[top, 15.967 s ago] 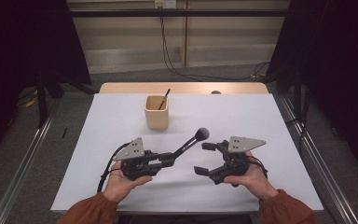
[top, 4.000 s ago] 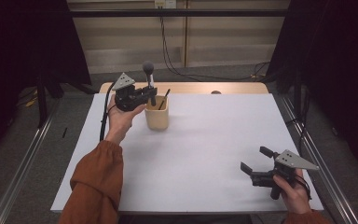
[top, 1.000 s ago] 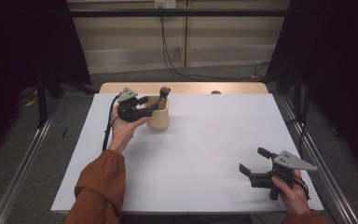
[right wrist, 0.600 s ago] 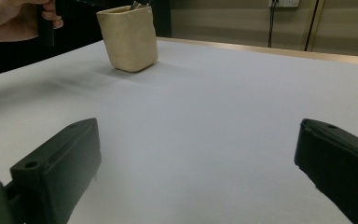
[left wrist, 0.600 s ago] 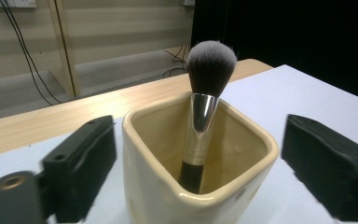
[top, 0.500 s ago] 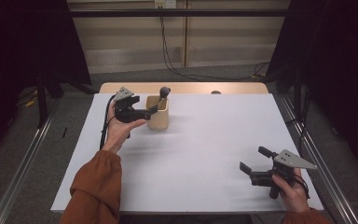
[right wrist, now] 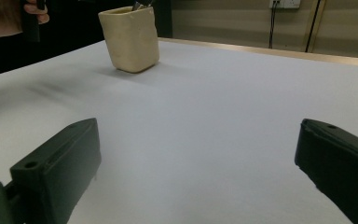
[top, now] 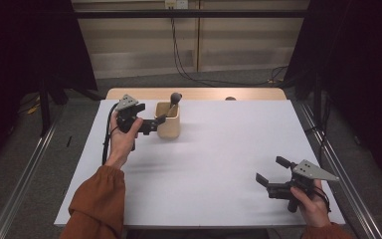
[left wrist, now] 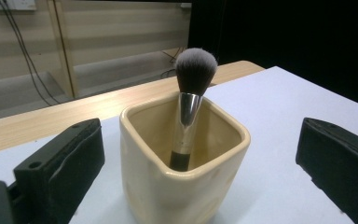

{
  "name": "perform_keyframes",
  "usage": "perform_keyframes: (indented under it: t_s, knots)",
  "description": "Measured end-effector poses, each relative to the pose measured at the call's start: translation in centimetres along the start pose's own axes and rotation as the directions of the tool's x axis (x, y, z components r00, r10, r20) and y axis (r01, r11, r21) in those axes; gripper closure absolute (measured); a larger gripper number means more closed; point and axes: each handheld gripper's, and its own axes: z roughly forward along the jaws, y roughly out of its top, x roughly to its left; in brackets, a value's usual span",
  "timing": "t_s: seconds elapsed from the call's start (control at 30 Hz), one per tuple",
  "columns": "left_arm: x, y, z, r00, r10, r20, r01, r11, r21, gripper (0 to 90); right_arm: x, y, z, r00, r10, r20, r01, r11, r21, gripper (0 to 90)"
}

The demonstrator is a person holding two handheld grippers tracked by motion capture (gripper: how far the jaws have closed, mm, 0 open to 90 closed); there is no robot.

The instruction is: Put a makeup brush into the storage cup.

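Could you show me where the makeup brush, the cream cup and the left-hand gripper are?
makeup brush [left wrist: 196, 70]: left gripper view, on its bristle head.
cream cup [left wrist: 168, 186]: left gripper view, on its front wall.
left gripper [top: 155, 124]: high view, between its open jaw tips, beside the cup.

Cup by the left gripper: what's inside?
One makeup brush stands in the cup, bristles up, handle down. Its lower end and the cup's floor are hidden by the front wall.
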Motion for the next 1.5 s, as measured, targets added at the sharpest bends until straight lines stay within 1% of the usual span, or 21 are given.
perform_keyframes:
  t_s: [0.03, 0.1, 0.3, 0.37, 0.43, 0.47, 0.5, 0.6, 0.7, 0.8, 0.87, 0.9, 0.97, 1.03, 1.07, 1.1, 1.17, 1.2, 1.3, 1.4, 1.5]
  knots:
    - [-0.1, -0.1, -0.2, 1.0000, 0.005, 0.003, -0.005, 1.0000, -0.003, 2.4, 0.0, 0.0, 0.0, 1.0000, -0.001, -0.001, 0.001, 1.0000, 0.000, 0.0]
    - [-0.3, -0.1, -0.5, 0.9999, 0.008, -0.008, -0.008, 1.0000, 0.002, 2.2, 0.2, 0.1, -0.1, 1.0000, 0.003, 0.002, -0.003, 1.0000, -0.002, 0.0]
    - [-0.7, -0.4, -1.9, 0.9995, 0.025, -0.020, -0.025, 0.9992, -0.030, 2.4, 0.3, 0.2, -0.1, 0.9999, -0.011, 0.007, 0.011, 0.9999, -0.002, 0.0]
    - [-0.7, -0.5, -2.3, 0.9992, 0.039, -0.004, -0.039, 0.9986, -0.037, 2.2, 0.3, 0.2, -0.1, 0.9999, -0.006, 0.010, 0.006, 1.0000, -0.005, 0.0]
    - [-0.9, -0.6, -2.8, 0.9983, 0.056, -0.011, -0.057, 0.9976, -0.041, 2.1, 0.3, 0.2, -0.1, 0.9999, -0.006, 0.012, 0.006, 1.0000, -0.007, 0.0]
    - [-1.0, -0.8, -3.0, 0.9989, 0.046, -0.005, -0.046, 0.9981, -0.042, 1.9, 0.3, 0.2, -0.1, 0.9999, -0.006, 0.012, 0.006, 1.0000, -0.007, 0.0]
    - [-1.0, -0.8, -3.2, 0.9987, 0.051, -0.001, -0.051, 0.9980, -0.037, 1.9, 0.3, 0.2, -0.1, 0.9999, -0.008, 0.011, 0.008, 0.9999, -0.007, 0.0]
    - [-1.3, -1.2, -3.8, 0.9984, 0.055, -0.013, -0.056, 0.9980, -0.032, 1.9, 0.3, 0.2, -0.1, 0.9999, -0.009, 0.012, 0.009, 0.9999, -0.008, 0.0]
    - [-1.4, -1.5, -4.4, 0.9980, 0.061, -0.014, -0.062, 0.9974, -0.038, 2.0, 0.3, 0.2, -0.2, 0.9999, -0.009, 0.012, 0.010, 0.9999, -0.009, 0.0]
    - [-1.6, -1.9, -4.8, 0.9992, 0.037, -0.012, -0.038, 0.9984, -0.043, 2.1, 0.3, 0.2, -0.2, 0.9999, -0.009, 0.012, 0.010, 0.9999, -0.010, 0.0]
    - [-1.6, -2.2, -5.1, 0.9998, 0.017, 0.005, -0.016, 0.9986, -0.051, 2.0, 0.3, 0.2, -0.2, 0.9999, -0.010, 0.012, 0.010, 0.9999, -0.009, 0.0]
    - [-1.7, -2.3, -5.3, 0.9998, 0.017, 0.012, -0.017, 0.9986, -0.050, 2.0, 0.3, 0.2, -0.2, 0.9999, -0.010, 0.012, 0.010, 0.9999, -0.009, 0.0]
    - [-2.0, -2.5, -5.7, 0.9992, 0.039, 0.010, -0.039, 0.9980, -0.051, 2.0, 0.3, 0.2, -0.2, 0.9999, -0.010, 0.014, 0.010, 0.9999, -0.009, 0.0]
    - [-2.2, -2.7, -6.1, 0.9991, 0.038, 0.016, -0.037, 0.9983, -0.046, 2.0, 0.3, 0.2, -0.2, 0.9999, -0.009, 0.014, 0.009, 0.9999, -0.010, 0.0]
    - [-2.3, -2.9, -6.4, 0.9992, 0.035, 0.018, -0.034, 0.9979, -0.056, 2.0, 0.3, 0.2, -0.2, 0.9999, -0.008, 0.014, 0.008, 0.9999, -0.009, 0.0]
    - [-2.3, -3.0, -6.7, 0.9990, 0.043, 0.014, -0.042, 0.9976, -0.055, 2.0, 0.3, 0.2, -0.3, 0.9999, -0.008, 0.014, 0.008, 0.9999, -0.010, 0.0]
    - [-2.6, -3.3, -7.1, 0.9991, 0.040, 0.014, -0.039, 0.9975, -0.058, 2.0, 0.3, 0.2, -0.3, 0.9999, -0.008, 0.015, 0.008, 0.9999, -0.010, 0.0]
    - [-2.6, -3.4, -7.4, 0.9987, 0.049, 0.012, -0.048, 0.9976, -0.049, 2.0, 0.3, 0.2, -0.3, 0.9999, -0.008, 0.015, 0.008, 0.9999, -0.009, 0.0]
    - [-2.8, -3.8, -8.0, 0.9991, 0.041, -0.006, -0.041, 0.9975, -0.058, 2.0, 0.3, 0.2, -0.3, 0.9998, -0.009, 0.017, 0.009, 0.9999, -0.008, 0.0]
    - [-2.8, -4.4, -8.7, 0.9991, 0.039, -0.013, -0.040, 0.9974, -0.059, 2.0, 0.3, 0.2, -0.3, 0.9998, -0.011, 0.016, 0.011, 0.9999, -0.009, 0.0]
    - [-3.0, -5.1, -9.2, 0.9992, 0.035, -0.020, -0.036, 0.9981, -0.049, 2.0, 0.3, 0.2, -0.4, 0.9998, -0.012, 0.017, 0.012, 0.9999, -0.009, 0.0]
